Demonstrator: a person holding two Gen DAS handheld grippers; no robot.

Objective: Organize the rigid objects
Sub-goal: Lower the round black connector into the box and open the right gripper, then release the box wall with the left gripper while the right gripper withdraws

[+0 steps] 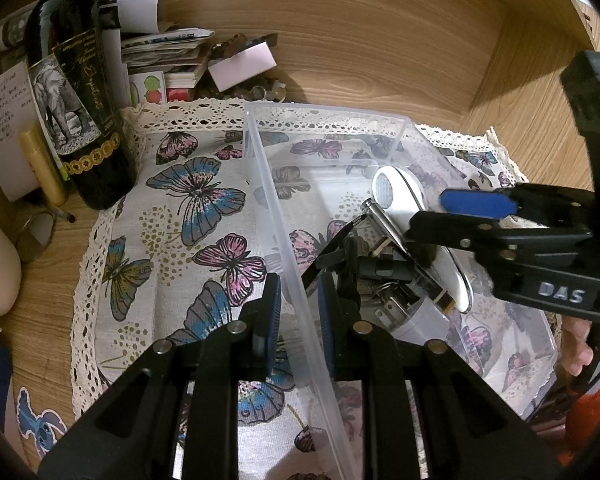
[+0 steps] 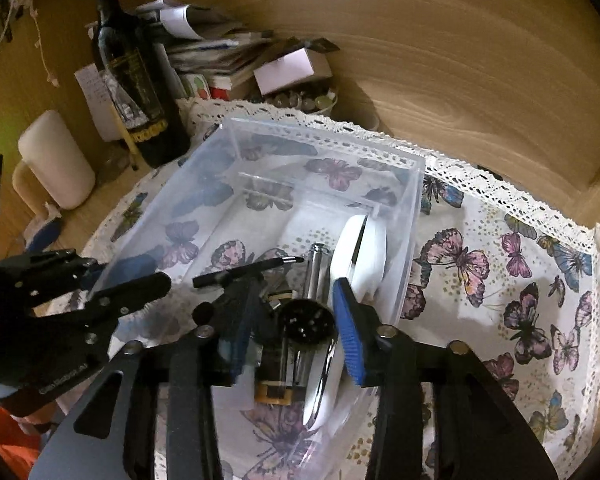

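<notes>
A clear plastic bin (image 1: 272,200) (image 2: 414,200) sits on a butterfly cloth. Inside lie a white hand-held device (image 1: 400,190) (image 2: 366,256), a silver pen-like tube (image 1: 384,222) (image 2: 314,268), a thin black pen (image 2: 248,270) and small dark items. My left gripper (image 1: 298,308) straddles the bin's left wall, one blue pad on each side; I cannot tell whether the pads press it. It also shows in the right wrist view (image 2: 96,276). My right gripper (image 2: 292,340) is open over the bin's near end, around a dark round-headed piece (image 2: 306,322) without gripping it. It also shows in the left wrist view (image 1: 460,216).
A dark wine bottle (image 1: 76,92) (image 2: 136,80) stands at back left beside a paper stack (image 1: 160,48), a pink-white box (image 1: 242,64) and a cream cylinder (image 2: 56,160). Wooden walls enclose the back and right. The butterfly cloth (image 2: 520,280) extends right of the bin.
</notes>
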